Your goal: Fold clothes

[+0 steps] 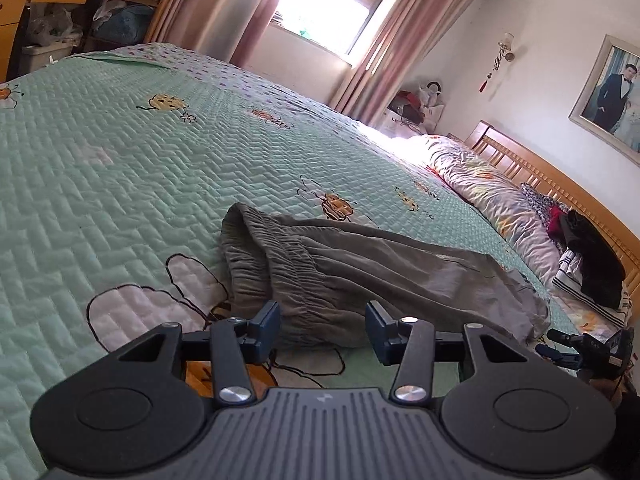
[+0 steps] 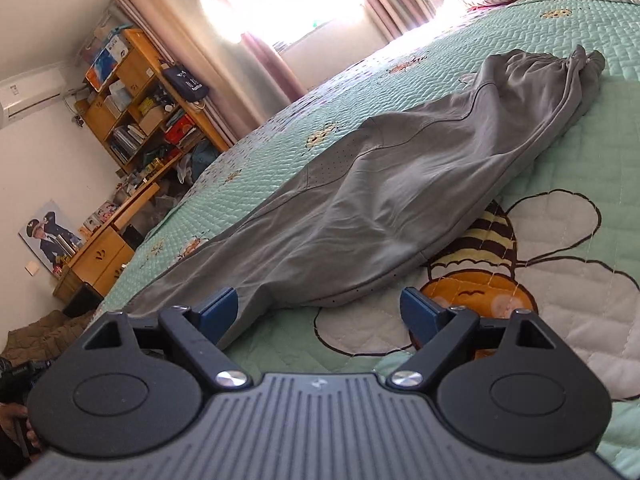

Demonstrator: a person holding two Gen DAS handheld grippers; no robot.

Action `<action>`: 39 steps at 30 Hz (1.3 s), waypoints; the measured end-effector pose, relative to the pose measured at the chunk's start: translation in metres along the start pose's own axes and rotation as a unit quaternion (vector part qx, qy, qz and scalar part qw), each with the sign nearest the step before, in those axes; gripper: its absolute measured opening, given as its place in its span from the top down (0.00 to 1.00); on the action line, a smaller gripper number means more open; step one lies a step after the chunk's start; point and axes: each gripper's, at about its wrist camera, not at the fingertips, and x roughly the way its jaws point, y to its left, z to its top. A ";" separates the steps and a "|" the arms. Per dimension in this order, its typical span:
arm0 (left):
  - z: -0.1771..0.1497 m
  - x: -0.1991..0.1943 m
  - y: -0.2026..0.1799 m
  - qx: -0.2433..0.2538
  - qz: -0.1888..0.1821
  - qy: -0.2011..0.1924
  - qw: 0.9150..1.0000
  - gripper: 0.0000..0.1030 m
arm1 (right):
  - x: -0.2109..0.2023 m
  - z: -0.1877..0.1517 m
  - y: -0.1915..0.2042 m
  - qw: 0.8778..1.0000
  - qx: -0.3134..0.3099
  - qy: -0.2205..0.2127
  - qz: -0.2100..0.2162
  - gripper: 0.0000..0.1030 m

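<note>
The grey trousers (image 2: 384,184) lie lengthwise on the bed (image 1: 100,168), legs seemingly doubled together. The left tool (image 1: 322,330) gapes empty at the elastic waistband (image 1: 280,264), likely to lift it. The right tool (image 2: 320,312), also wide open and empty, faces the leg end, trousers running toward one o'clock; only there does their full length show.

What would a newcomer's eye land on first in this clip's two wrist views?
First the grey trousers, lying lengthwise and rumpled on the mint-green quilted bedspread with its bee pattern. The left gripper sits open at the gathered elastic waistband, the right gripper open at the opposite end, neither holding cloth. Behind, a bright window glares between pink curtains.
</note>
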 end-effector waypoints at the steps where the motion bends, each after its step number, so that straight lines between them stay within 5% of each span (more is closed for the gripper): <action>1: 0.003 0.004 0.001 0.004 -0.004 0.005 1.000 0.52 | 0.000 -0.001 0.001 1.000 -0.006 0.000 -0.003 0.14; 7: 0.007 0.025 0.014 -0.001 -0.044 0.020 0.999 0.52 | 0.003 -0.004 0.005 1.000 -0.028 0.000 -0.014 0.14; 12: 0.004 0.011 0.022 -0.004 -0.014 -0.014 1.000 0.44 | 0.006 -0.005 0.007 0.999 -0.043 -0.001 -0.020 0.13; 14: 0.004 0.011 0.031 -0.024 -0.029 -0.012 0.999 0.44 | 0.007 -0.006 0.008 0.999 -0.049 -0.002 -0.022 0.12; 28: -0.007 0.031 0.025 -0.031 -0.099 0.042 0.994 0.38 | 0.010 -0.007 0.014 0.997 -0.069 -0.003 -0.028 0.09; 31: -0.012 0.040 0.034 -0.063 -0.083 0.033 0.994 0.57 | 0.011 -0.008 0.015 0.997 -0.074 -0.004 -0.026 0.06; 32: -0.013 0.045 0.037 -0.069 -0.060 0.035 0.995 0.82 | 0.013 -0.008 0.016 0.997 -0.078 -0.004 -0.028 0.06; 36: -0.010 0.048 0.039 -0.088 -0.027 0.041 0.995 0.93 | 0.014 -0.010 0.020 0.995 -0.091 -0.002 -0.034 0.04; 39: 0.020 0.045 0.031 -0.038 0.018 0.083 0.996 0.95 | 0.014 -0.011 0.020 0.995 -0.091 -0.002 -0.034 0.04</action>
